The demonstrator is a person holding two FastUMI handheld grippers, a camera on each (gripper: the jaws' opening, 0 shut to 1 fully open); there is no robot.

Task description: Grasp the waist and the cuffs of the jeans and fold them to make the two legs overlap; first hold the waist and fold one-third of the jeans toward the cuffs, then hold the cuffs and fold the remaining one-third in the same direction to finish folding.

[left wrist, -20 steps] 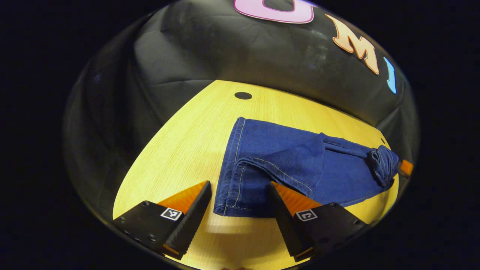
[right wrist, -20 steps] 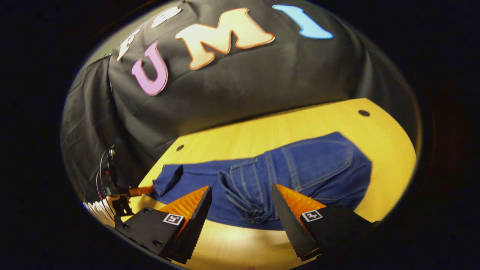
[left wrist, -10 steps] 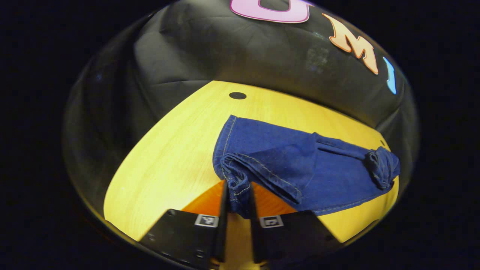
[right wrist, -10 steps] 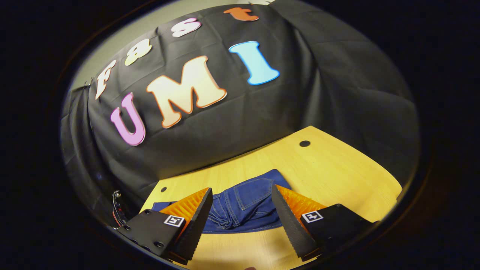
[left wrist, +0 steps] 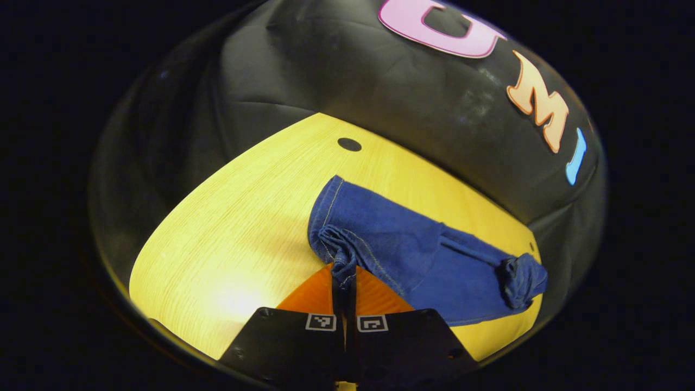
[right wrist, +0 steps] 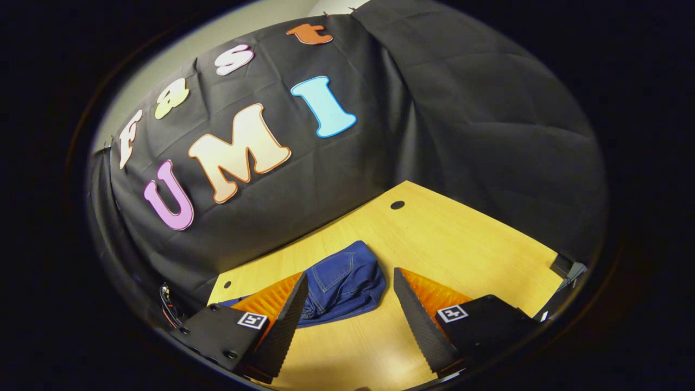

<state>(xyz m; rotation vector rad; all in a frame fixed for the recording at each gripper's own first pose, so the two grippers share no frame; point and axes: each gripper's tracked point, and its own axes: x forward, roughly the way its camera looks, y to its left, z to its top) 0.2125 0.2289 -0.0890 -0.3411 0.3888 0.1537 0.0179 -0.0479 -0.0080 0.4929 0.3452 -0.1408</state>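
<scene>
While the jeans [left wrist: 412, 255] lie across the yellow wood-grain desk [left wrist: 239, 228], the left gripper [left wrist: 344, 285] has its jaws closed on a bunched fold of denim at the near corner of the cuff end. In the left gripper view, both fingers [left wrist: 374, 296] press together on that fold, with only a thin strip of cloth between them. The pinched cloth rises slightly from the desk surface, and the stitched hem curls above the jaws. From the grasp point, the garment runs away toward the right and ends in a crumpled knot of denim [left wrist: 521, 277] close to the desk edge. A round dark hole [left wrist: 349, 144] sits in the desk beyond the jeans, well apart from the cloth.

In the right gripper view, the right gripper [right wrist: 347, 312] has its jaws wide open and grips nothing. It hangs above the desk [right wrist: 467, 244], and the jeans [right wrist: 342, 282] show between and beyond its two fingers [right wrist: 285, 320], apart from both. A back pocket with visible stitching faces up at this end of the garment. The denim lies in a rounded heap near the rear part of the desk. A second round hole [right wrist: 397, 205] sits farther back, near the black cloth wall [right wrist: 461, 125]
</scene>
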